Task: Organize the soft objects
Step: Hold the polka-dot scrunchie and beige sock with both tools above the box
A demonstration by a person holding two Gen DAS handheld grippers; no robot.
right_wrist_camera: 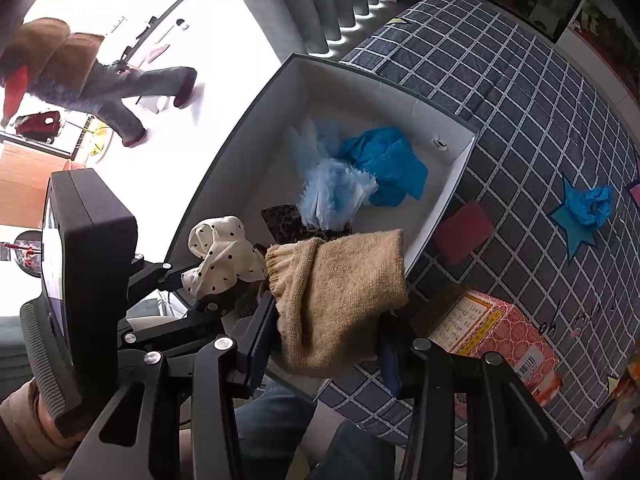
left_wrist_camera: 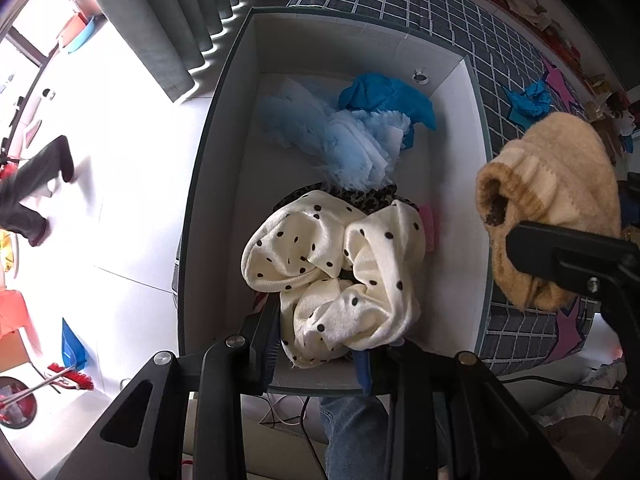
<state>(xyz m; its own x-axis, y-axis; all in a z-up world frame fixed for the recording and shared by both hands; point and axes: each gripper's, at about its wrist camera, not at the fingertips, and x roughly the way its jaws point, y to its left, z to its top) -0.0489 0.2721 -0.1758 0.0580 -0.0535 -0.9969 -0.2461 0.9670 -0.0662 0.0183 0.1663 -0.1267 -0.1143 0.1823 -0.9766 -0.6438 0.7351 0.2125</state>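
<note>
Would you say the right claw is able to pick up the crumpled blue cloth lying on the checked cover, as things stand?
Probably not yet: the right claw is shut on a tan sock, so it has no free grip. The path to the blue cloth itself looks open.

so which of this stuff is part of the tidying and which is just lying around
Part of the job:
- polka-dot cloth in the left tool
- tan knit in the right tool
- box
- fluffy blue cloth and blue cloth in the box
- blue rag on the bedspread

Just lying about:
- red square
- patterned carton
- broom
</note>
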